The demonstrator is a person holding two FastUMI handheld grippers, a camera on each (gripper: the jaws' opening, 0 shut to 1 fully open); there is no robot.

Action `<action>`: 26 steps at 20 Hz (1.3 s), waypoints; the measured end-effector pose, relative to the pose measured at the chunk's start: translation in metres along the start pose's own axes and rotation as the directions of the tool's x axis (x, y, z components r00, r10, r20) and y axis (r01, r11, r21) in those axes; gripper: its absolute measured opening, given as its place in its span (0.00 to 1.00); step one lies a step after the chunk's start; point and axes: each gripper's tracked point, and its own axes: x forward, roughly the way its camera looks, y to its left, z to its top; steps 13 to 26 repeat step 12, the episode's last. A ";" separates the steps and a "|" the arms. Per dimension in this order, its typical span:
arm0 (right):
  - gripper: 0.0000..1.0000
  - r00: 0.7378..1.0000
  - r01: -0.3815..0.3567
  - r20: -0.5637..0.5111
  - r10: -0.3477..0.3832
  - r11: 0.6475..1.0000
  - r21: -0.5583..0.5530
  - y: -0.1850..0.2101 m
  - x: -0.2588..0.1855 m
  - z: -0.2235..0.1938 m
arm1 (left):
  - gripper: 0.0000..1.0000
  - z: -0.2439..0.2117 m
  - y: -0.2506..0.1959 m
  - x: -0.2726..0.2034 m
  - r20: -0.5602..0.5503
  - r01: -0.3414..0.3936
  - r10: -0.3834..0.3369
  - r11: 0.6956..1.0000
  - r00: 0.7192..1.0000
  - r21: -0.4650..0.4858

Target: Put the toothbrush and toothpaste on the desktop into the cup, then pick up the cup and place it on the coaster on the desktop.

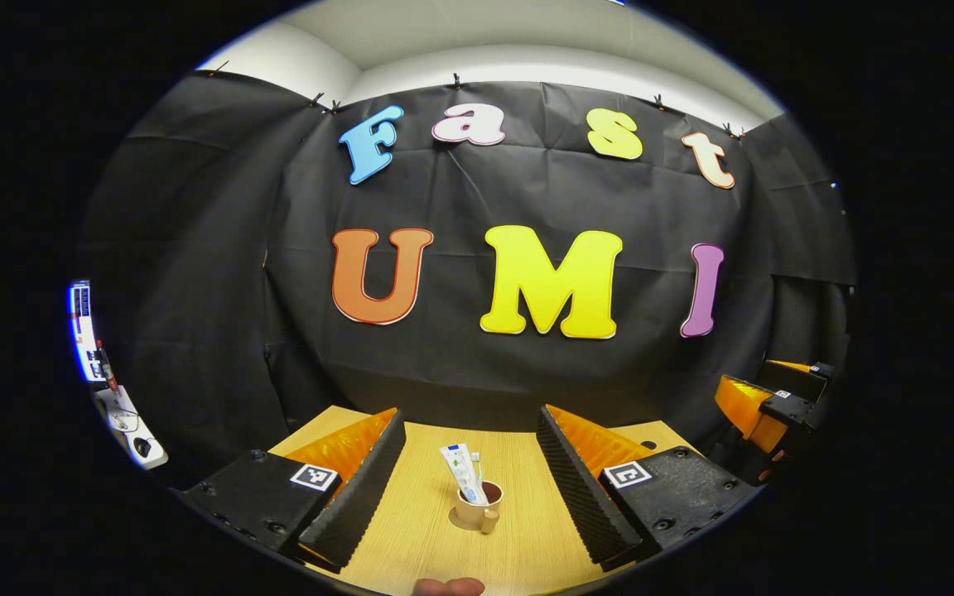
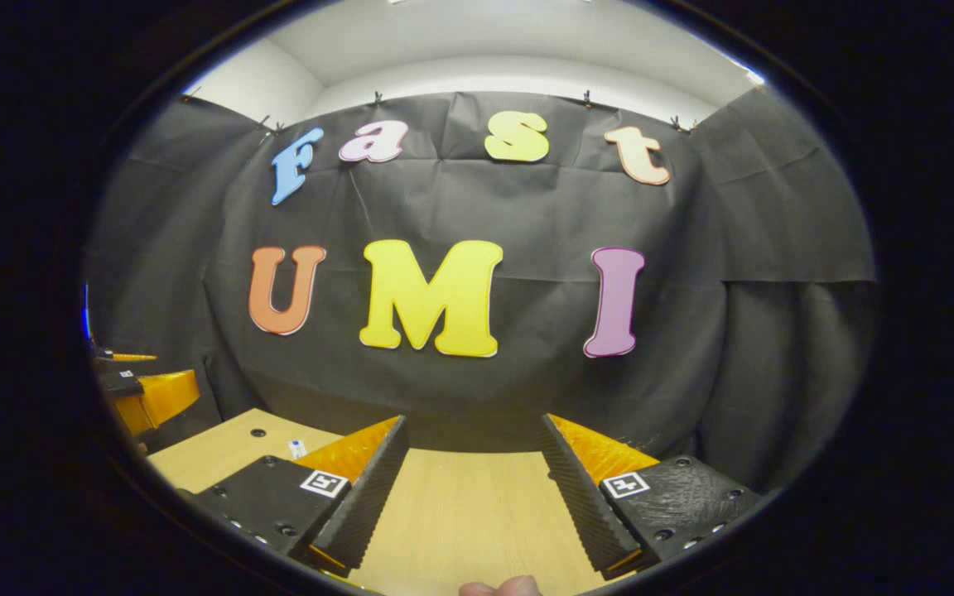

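I see one small tan ceramic-looking cup (image 1: 478, 506) standing upright on the light wooden tabletop (image 1: 419, 530), midway between my left tongs (image 1: 474, 488), which are spread and empty. One white-and-blue toothpaste tube (image 1: 462, 470) and one thin toothbrush (image 1: 479, 465) lean inside it. The cup looks rigid, light and top-heavy; I would grip its body low. My right tongs (image 2: 460, 484) are released over bare tabletop. I cannot find the coaster.

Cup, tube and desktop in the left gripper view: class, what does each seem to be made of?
Cup: probably glazed ceramic, smooth beige with a moulded handle. Toothpaste tube: likely soft plastic, printed white and blue, standing in the cup. Desktop: wood-look surface with pale grain lines, perhaps laminate.
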 end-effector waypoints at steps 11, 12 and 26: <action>0.95 1.000 0.002 -0.001 -0.002 1.000 0.005 -0.006 -0.001 0.000 | 1.00 0.000 -0.005 0.000 -0.001 0.000 0.000 1.000 1.000 0.002; 0.95 1.000 0.002 0.000 -0.002 1.000 0.007 -0.006 0.000 0.000 | 1.00 0.000 -0.005 0.001 -0.001 -0.001 0.001 1.000 1.000 0.005; 0.95 1.000 0.002 0.000 -0.002 1.000 0.007 -0.006 0.000 0.000 | 1.00 0.000 -0.005 0.001 -0.001 -0.001 0.001 1.000 1.000 0.005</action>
